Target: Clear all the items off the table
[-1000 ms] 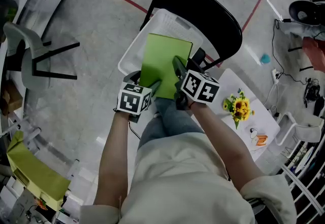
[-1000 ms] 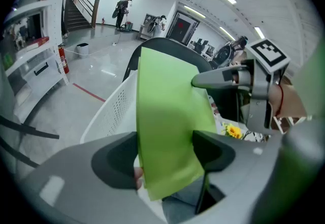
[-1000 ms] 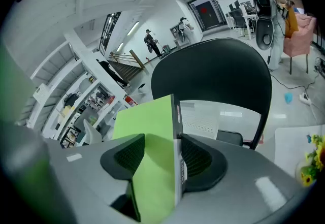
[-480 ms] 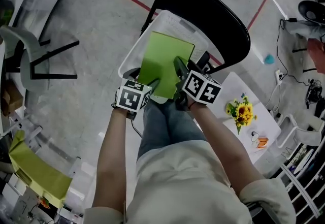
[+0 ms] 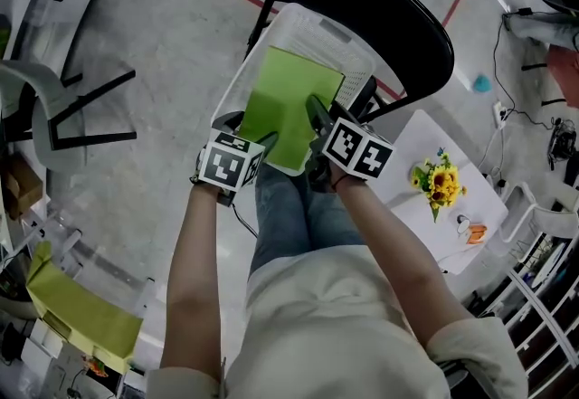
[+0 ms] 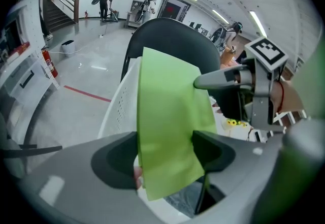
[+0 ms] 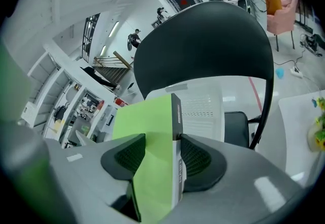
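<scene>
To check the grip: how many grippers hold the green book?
2: left gripper at the green book's near-left corner, right gripper on its right edge.

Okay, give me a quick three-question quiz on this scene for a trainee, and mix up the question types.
1. True or false: the left gripper and the right gripper are both shut on the green box.
2. Which container does the green box hang over? A) white basket B) cardboard carton C) metal sink
3. Fill in: the white basket rests on a black ___.

Key: 1 true; 2 A; 3 chair.
</scene>
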Tool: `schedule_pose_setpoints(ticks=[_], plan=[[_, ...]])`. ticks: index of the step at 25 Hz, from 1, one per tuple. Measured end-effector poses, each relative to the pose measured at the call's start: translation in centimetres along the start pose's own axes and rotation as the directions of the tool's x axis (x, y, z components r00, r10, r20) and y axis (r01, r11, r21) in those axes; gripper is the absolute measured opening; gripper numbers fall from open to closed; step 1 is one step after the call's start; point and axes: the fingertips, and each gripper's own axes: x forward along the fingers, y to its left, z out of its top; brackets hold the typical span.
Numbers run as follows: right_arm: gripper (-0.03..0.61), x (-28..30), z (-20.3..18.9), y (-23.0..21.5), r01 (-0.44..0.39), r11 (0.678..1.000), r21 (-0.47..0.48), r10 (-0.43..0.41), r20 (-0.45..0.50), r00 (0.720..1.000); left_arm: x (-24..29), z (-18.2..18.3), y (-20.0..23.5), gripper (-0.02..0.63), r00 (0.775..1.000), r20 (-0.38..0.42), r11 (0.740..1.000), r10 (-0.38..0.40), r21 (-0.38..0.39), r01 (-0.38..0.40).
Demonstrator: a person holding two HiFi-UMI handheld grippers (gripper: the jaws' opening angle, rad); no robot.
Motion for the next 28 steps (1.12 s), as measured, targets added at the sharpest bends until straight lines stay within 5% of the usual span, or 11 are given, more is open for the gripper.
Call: schedule_pose_setpoints(ticks=[13, 28], plan=[[0.219, 0.2, -1.8, -0.4, 0.045, 0.998, 0.037, -0.045, -0.011, 0.999, 0.0, -1.3, 0.1, 0.344, 0.999, -0.012, 0.999, -0.034, 0.017, 0.034], [0.247, 0.7, -5.9, 0.8, 0.038, 0.998, -0.054, -0.043, -0.103, 0.994, 0.4, -1.8, -0.1, 0.354, 1.000, -0.010, 0.991, 0.002, 0.131, -0.001]])
